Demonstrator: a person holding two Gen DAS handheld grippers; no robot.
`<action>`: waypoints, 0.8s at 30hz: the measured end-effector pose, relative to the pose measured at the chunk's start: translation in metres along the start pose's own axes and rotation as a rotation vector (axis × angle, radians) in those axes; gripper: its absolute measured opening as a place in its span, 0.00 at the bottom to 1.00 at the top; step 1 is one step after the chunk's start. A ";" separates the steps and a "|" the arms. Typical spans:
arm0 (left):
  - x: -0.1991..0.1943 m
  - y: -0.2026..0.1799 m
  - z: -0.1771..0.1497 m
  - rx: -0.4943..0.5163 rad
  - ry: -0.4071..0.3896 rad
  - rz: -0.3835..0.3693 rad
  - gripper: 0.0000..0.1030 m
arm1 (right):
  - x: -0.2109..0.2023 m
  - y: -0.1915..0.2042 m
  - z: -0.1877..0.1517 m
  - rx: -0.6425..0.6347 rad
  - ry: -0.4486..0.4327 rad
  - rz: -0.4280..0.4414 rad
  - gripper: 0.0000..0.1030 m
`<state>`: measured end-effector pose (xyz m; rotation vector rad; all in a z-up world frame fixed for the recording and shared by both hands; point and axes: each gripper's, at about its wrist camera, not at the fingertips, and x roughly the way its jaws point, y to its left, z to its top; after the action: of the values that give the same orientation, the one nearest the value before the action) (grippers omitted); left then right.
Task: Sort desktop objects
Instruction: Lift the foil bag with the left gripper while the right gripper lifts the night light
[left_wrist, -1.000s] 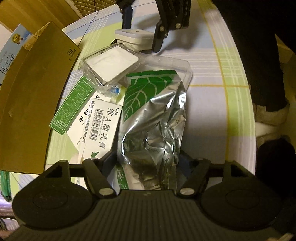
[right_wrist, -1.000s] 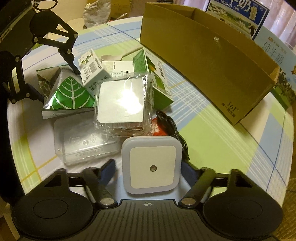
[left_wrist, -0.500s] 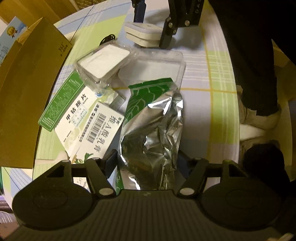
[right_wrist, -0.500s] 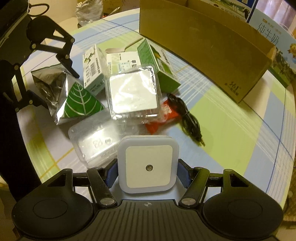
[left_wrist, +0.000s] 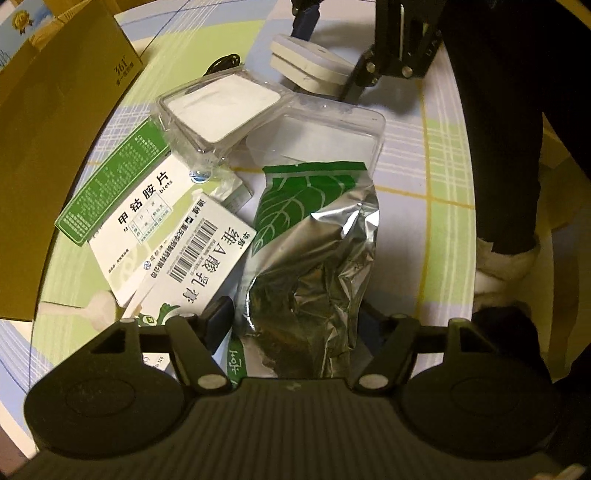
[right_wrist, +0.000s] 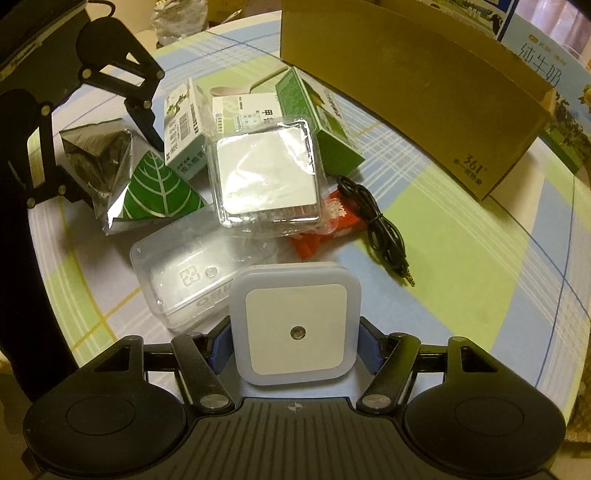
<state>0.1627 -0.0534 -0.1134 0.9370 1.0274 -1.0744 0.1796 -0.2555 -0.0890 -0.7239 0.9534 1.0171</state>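
A silver foil bag (left_wrist: 310, 266) with a green leaf print sits between the fingers of my left gripper (left_wrist: 295, 317), which is shut on its silvery end. The leaf end points toward the pile. My right gripper (right_wrist: 295, 332) is shut on a white square night light (right_wrist: 295, 321), held above the table's near edge. The left wrist view shows the night light (left_wrist: 306, 62) at the top, in the right gripper. The right wrist view shows the foil bag (right_wrist: 140, 184) at the left, in the left gripper (right_wrist: 103, 151).
On the checked tablecloth (right_wrist: 461, 258) lie a clear case with a white square (right_wrist: 266, 177), an empty clear box (right_wrist: 184, 280), green-and-white medicine boxes (left_wrist: 147, 206), a red packet (right_wrist: 328, 229), a black cable (right_wrist: 384, 236) and a white spoon (left_wrist: 92, 310). An open cardboard box (right_wrist: 406, 74) stands behind.
Both grippers have risen and drawn back from the pile, each keeping its load. The night light has left the table and the foil bag has slid off the clear box.
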 end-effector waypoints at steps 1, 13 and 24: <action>0.000 0.001 0.001 -0.002 0.001 -0.003 0.63 | 0.001 0.000 0.000 -0.001 0.001 -0.001 0.64; -0.005 0.003 0.008 -0.023 0.025 0.019 0.41 | -0.001 -0.005 0.000 0.042 -0.008 -0.005 0.62; -0.023 0.001 0.008 -0.110 0.060 0.035 0.41 | -0.017 -0.011 -0.001 0.147 -0.034 -0.024 0.61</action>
<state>0.1618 -0.0558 -0.0886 0.8992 1.1051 -0.9561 0.1857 -0.2669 -0.0729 -0.5929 0.9773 0.9253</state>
